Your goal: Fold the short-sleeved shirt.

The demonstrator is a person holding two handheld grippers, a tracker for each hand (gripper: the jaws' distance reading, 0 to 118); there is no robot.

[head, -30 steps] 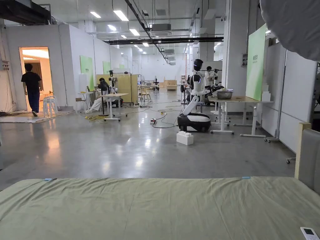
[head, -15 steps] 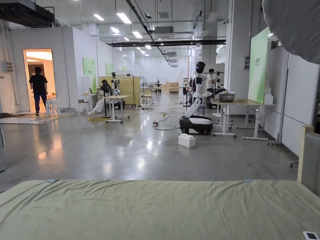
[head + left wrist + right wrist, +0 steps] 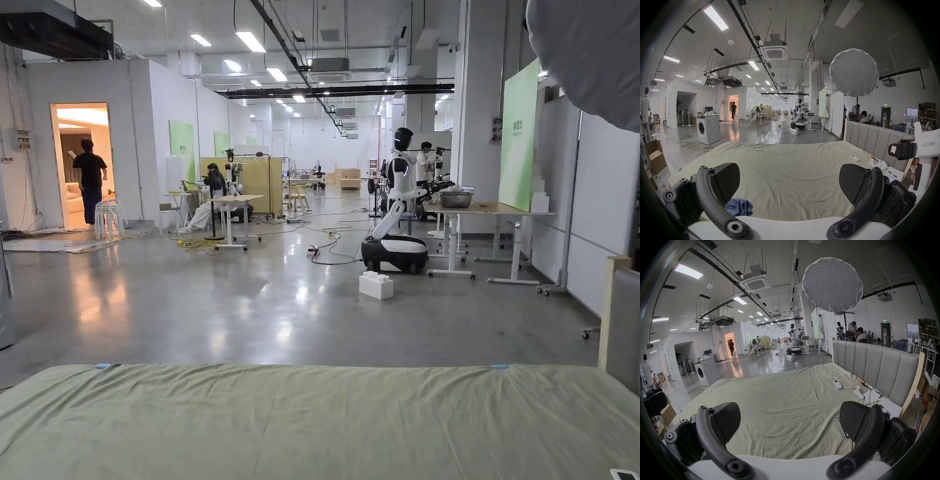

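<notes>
Plainly, I'm at the very start: the green bed sheet [image 3: 786,170] spreads across the lower frame, my left gripper [image 3: 788,181] and right gripper [image 3: 789,420] both gape wide, holding nothing. The shirt [image 3: 739,208], a crumpled blue heap, sits lower left in the left gripper view. Next I'd reach down and spread it flat.

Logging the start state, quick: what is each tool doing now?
Left tool: open, holding nothing.
Right tool: open, holding nothing.
</notes>
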